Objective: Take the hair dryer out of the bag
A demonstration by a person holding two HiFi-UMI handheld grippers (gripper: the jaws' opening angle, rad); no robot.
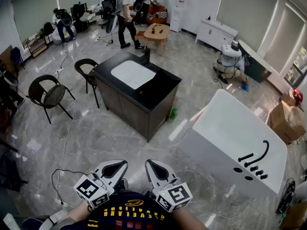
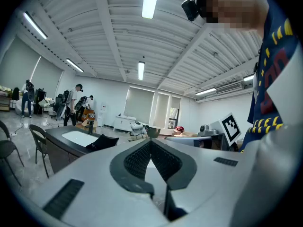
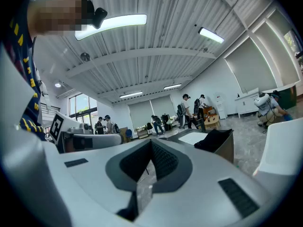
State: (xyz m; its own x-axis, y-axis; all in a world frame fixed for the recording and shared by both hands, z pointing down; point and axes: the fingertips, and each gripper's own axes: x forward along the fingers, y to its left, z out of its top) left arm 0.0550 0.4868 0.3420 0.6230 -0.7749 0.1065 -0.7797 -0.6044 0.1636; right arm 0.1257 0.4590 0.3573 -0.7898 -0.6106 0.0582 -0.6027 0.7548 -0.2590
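Left gripper (image 1: 120, 165), right gripper (image 1: 151, 165) at my chest, clenched, empty. Black bag (image 2: 102, 142) on counter (image 1: 158, 87), 12 o'clock, well apart. Risk: floor cable (image 1: 67, 170), 8 o'clock, may trip me.

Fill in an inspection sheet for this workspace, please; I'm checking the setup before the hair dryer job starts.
Surface: black cabinet with a white inset basin.
Job's things: black soft bag lying on the cabinet top by the basin; hair dryer not seen.
Clutter: small green thing on the floor beside the cabinet.
Grippers: left gripper and right gripper both shut and empty, held close to the person's chest, well short of the cabinet.
Cables: thin black cable looping over the floor in front.
Surroundings: white bathtub at right, two black chairs at left, people near the far wall.
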